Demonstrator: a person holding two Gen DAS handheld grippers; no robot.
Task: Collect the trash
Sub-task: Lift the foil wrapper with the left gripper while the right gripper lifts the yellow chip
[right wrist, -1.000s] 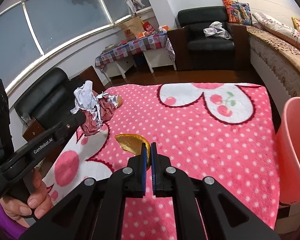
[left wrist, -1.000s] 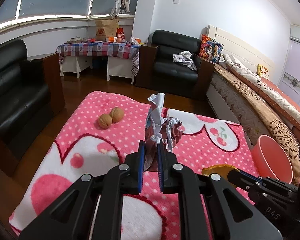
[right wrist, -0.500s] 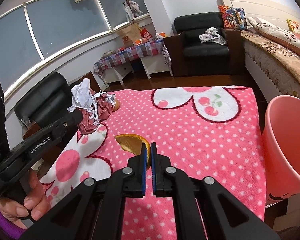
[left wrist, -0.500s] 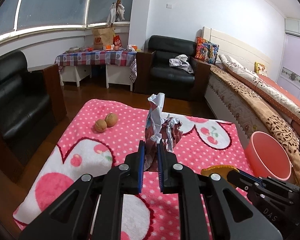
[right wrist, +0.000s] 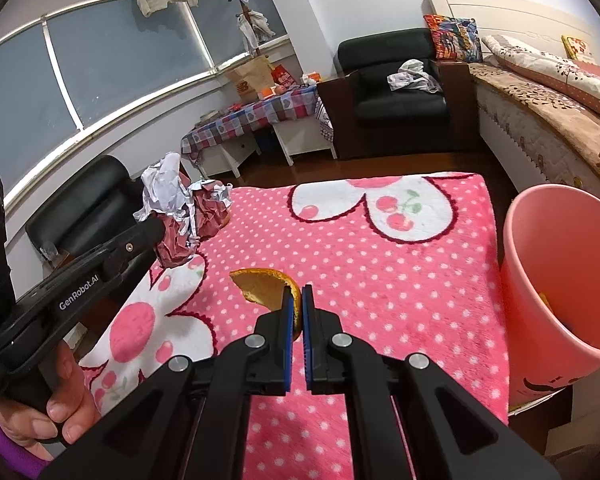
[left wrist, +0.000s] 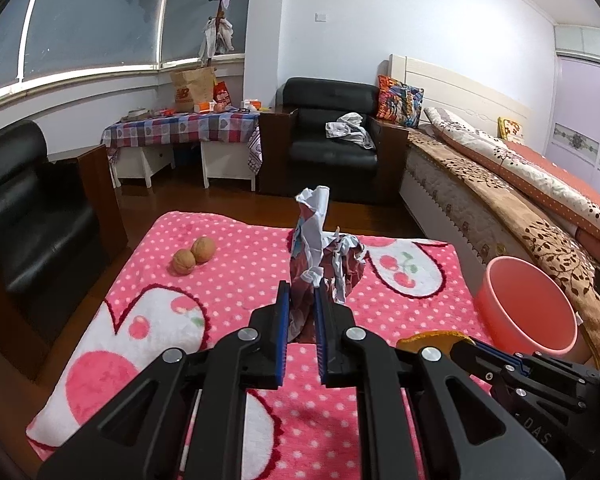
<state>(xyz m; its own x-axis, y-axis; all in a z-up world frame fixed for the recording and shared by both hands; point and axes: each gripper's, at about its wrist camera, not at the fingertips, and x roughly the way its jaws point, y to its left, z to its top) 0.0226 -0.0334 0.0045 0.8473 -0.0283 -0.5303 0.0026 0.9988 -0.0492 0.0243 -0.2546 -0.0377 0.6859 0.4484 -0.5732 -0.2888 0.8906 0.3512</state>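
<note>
Left gripper point(left wrist: 302, 304) pinches crumpled foil wrapper point(left wrist: 324, 264) | right gripper point(right wrist: 296, 308) clamps curved orange peel point(right wrist: 266, 286)

Pink polka-dot blanket point(left wrist: 236, 280) (cherry hearts), pink bin point(right wrist: 560, 272), orange peel point(right wrist: 266, 286).

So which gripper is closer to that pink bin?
The right. The right gripper, shut on an orange peel, is just left of the bin. The left gripper, clamping crumpled paper, is farther off, beyond the right one.
</note>
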